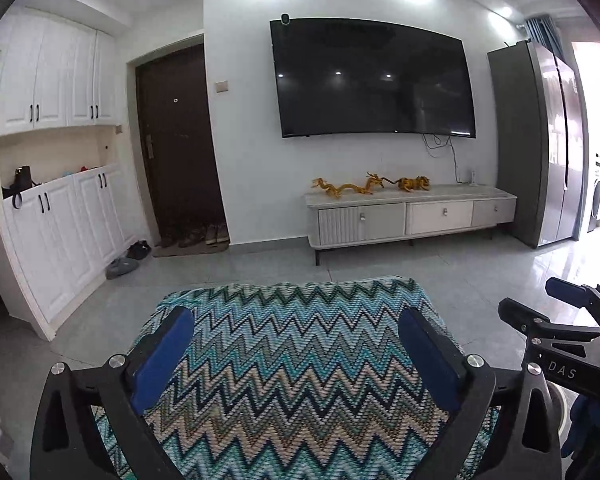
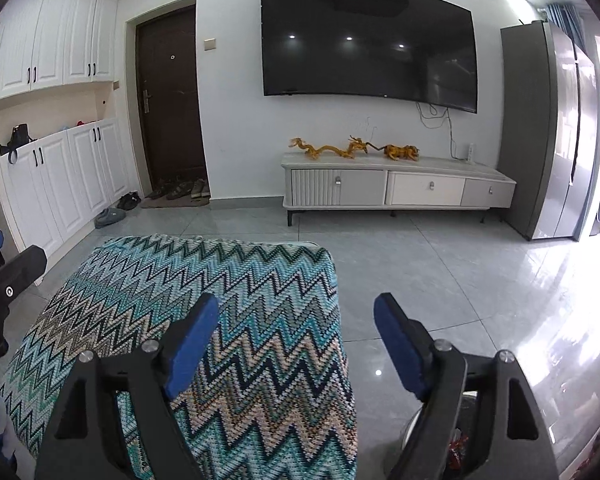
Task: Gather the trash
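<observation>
My left gripper [image 1: 296,320] is open and empty, held above a table covered with a zigzag-patterned cloth [image 1: 292,360]. My right gripper [image 2: 296,312] is open and empty, over the cloth's right edge [image 2: 220,300] and the floor beside it. The right gripper also shows at the right edge of the left wrist view [image 1: 564,320]. A round bin with reddish wrappers inside [image 2: 456,448] sits on the floor low between the right gripper's arms, mostly hidden. No trash shows on the cloth.
A TV stand [image 1: 412,216] with golden dragon figures [image 1: 352,188] stands under a wall TV [image 1: 372,80]. A grey fridge [image 1: 540,144] is at the right, white cabinets [image 1: 60,216] and a dark door [image 1: 176,140] with shoes at the left. Grey tile floor [image 2: 440,272] lies between.
</observation>
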`<state>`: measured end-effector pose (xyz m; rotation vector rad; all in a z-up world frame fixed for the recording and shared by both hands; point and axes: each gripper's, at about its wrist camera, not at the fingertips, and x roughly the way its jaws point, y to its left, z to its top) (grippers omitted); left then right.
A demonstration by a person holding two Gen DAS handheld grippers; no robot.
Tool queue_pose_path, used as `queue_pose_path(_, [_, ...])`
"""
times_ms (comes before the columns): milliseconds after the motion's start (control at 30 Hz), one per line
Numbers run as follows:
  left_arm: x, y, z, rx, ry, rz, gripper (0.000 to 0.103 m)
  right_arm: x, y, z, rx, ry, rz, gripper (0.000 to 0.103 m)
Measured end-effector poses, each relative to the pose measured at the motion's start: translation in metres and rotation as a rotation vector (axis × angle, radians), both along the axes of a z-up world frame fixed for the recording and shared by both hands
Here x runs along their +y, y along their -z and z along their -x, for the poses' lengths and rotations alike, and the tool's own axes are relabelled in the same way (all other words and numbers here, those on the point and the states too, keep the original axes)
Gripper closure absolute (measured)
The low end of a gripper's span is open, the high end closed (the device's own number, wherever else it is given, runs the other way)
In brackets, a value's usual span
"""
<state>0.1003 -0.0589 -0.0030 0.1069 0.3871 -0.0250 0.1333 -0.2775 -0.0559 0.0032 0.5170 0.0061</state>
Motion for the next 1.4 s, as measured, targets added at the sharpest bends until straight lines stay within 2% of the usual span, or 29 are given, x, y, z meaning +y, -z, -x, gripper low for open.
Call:
queue_pose_path(200, [0.033,0.003,0.000,-0.021,-0.038,0.049,0.000,0.032,-0.001,0.001,-0.035,0.063,0.087,0.023])
queue_pose_path(467, [0.052,0.003,-0.002,-0.063,-0.086,0.082,0.000,0.030,-0.013,0.010,-0.118,0.172,0.124,0.022])
queue_pose_path(833, [0.031,0.011,-0.004,-0.049,-0.063,0.058,0.000,-0.002,-0.024,0.033,-0.204,0.253,0.107,0.018])
queue_pose_path(1200, [0.013,0.010,-0.002,-0.047,-0.063,0.021,0.000,-0.026,-0.021,0.038,-0.217,0.283,0.065,0.017])
queue_pose_path(1400, [0.012,0.009,-0.001,-0.038,-0.058,0.027,0.000,-0.031,-0.019,0.038,-0.212,0.286,0.055,0.017])
